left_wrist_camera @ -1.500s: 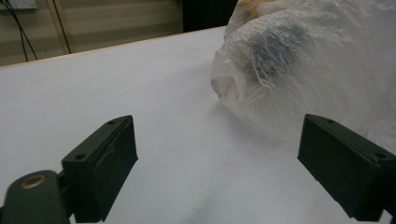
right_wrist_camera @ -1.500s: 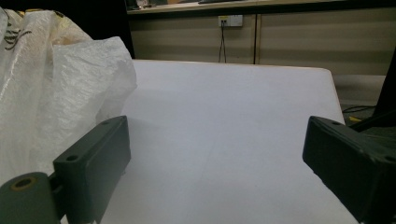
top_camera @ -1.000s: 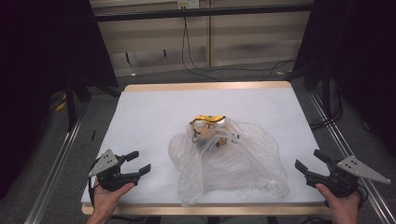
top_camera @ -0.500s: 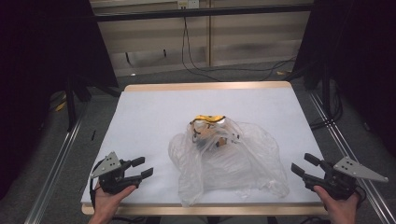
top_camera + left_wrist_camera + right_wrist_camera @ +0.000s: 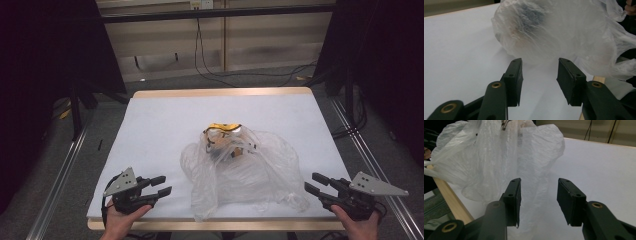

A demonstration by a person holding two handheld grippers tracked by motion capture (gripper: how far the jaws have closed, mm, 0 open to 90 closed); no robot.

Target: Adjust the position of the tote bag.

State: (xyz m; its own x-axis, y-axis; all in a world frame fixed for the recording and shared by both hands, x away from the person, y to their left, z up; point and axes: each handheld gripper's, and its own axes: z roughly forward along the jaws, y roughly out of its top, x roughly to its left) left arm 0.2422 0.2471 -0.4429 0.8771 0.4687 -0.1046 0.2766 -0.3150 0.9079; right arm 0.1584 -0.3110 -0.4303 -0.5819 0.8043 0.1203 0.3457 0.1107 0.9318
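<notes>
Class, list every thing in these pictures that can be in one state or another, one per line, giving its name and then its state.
Clear plastic bag: crumpled, lying on the table, mouth gaping at the far end.
Yellow-and-white item: partly inside the bag's mouth, poking out.
Left gripper: open, jaws have just been closing, nothing between them, short of the bag.
Right gripper: open, jaws have just been closing, nothing gripped.
White table: bears the bag.
</notes>
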